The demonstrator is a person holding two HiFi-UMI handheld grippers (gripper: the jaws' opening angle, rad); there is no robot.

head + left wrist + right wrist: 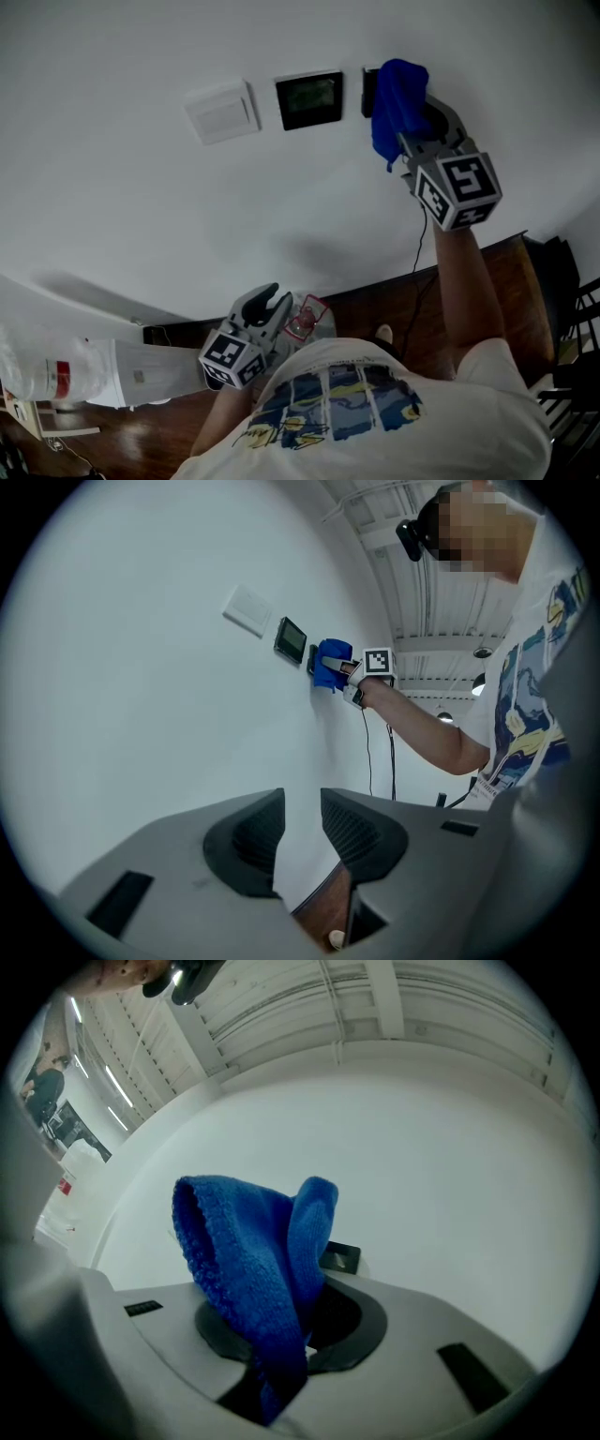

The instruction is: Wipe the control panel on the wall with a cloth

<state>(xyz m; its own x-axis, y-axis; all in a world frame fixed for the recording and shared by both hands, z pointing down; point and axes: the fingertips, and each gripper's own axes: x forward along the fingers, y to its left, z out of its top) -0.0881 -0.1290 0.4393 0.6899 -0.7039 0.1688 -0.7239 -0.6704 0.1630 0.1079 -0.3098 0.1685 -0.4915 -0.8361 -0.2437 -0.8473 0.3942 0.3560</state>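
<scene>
While clamped in right gripper (413, 127) fingers, the cloth (396, 98) is pressed to the panel (367, 94). Left gripper (274, 302) fingers are held narrowly apart

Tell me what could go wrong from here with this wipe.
1. The cloth is bunched in the right gripper and folded over its jaws. A hard stroke could pull it loose or let the jaws scrape the dark panel it covers.
2. A cable hangs below that panel, and a downward stroke might snag it.
3. Pressing while moving toward the screen panel could trigger a control.
</scene>
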